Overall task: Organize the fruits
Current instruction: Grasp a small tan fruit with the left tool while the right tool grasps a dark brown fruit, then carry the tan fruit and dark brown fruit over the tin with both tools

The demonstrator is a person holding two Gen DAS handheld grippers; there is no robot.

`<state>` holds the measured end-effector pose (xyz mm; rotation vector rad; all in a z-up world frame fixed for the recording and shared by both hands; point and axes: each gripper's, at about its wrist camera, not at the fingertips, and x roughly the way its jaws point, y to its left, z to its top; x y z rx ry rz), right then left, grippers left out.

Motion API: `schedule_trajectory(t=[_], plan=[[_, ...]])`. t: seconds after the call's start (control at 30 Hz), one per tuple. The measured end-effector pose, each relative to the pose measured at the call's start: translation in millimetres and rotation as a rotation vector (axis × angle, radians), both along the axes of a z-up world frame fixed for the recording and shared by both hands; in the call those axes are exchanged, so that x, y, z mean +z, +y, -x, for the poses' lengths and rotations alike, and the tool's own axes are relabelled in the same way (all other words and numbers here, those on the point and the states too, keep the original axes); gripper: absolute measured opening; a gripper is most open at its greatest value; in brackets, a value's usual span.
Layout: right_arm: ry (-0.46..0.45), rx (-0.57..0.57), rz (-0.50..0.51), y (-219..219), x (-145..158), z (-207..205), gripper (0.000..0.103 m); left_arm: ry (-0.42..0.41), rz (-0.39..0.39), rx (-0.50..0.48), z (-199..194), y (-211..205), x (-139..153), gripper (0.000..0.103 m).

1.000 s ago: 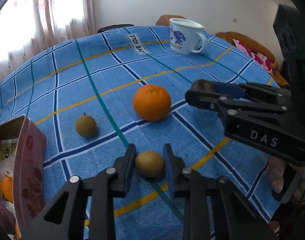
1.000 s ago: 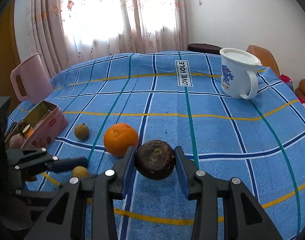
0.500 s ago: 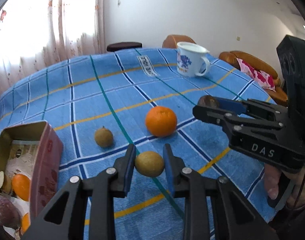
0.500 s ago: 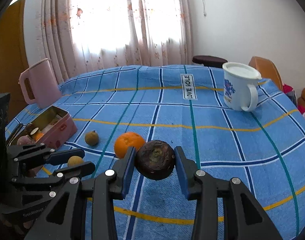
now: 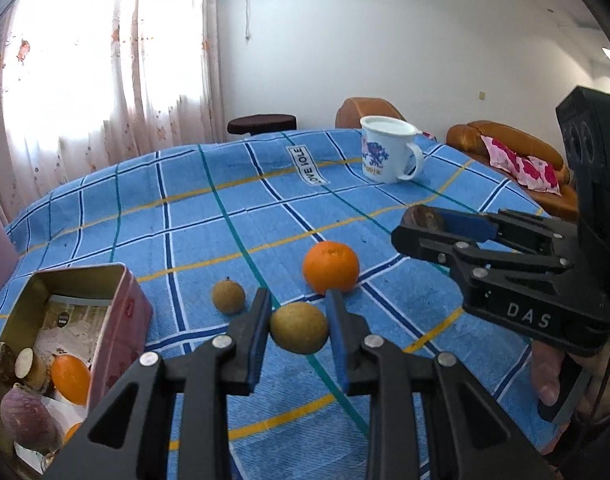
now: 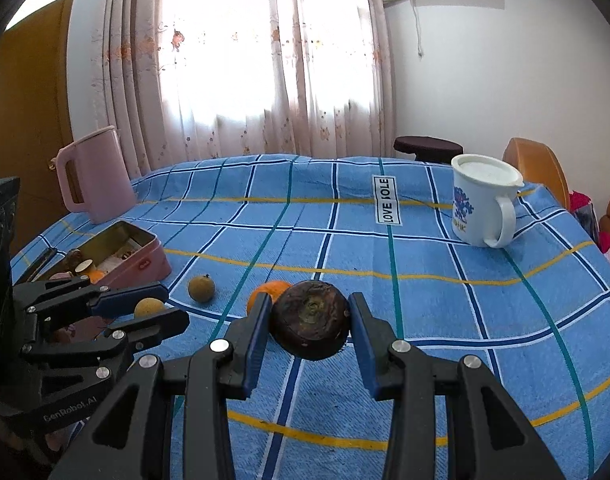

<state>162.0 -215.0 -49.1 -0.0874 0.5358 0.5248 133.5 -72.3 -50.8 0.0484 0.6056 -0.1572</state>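
1. Grippers each carry a fruit above the blue checked tablecloth (image 5: 209, 216).
2. The left gripper (image 5: 298, 330) is pinched on a small yellow-brown fruit (image 5: 299, 333), one blue pad against each side of it (the fruit is lifted clear of the cloth).
3. The right gripper (image 6: 309, 330) is clamped on a dark brown fruit (image 6: 311, 326), held between its pads with the stem end facing the camera; in the left wrist view this gripper (image 5: 421, 226) shows at the right with the dark fruit at its tip.
4. An orange (image 5: 331, 267) sits on the cloth just beyond the left gripper's fingertips, and a second small brown fruit (image 5: 228, 296) lies to its left, apart from it.
5. A pink tin (image 5: 121, 320) stands open at the left edge of the table, near the small brown fruit; it holds an orange piece, a purple-skinned item and cut pale pieces (exact kinds hard to tell).
6. A white mug (image 6: 483, 204) with a blue print stands at the far right of the cloth, and a pink jug (image 6: 93, 174) at the far left, well apart.
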Motion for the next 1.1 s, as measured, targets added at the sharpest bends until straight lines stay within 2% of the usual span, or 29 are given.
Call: schedule_trajectory(t=[0.6,0.77,0.93,1.1], plan=[[-0.104,0.012,-0.021,-3,7,18,0.041,-0.098,-0.013,0.034,16,0,7,0.029],[-0.138,0.018,-0.01,3,10,25,0.041,-0.134,-0.043,0.053,23,4,10,0.029],[-0.117,0.066,-0.017,23,11,27,0.041,-0.158,-0.026,0.081,30,24,20,0.029],[-0.124,0.158,-0.017,63,24,35,0.041,-0.155,0.015,0.162,35,69,32,0.029]])
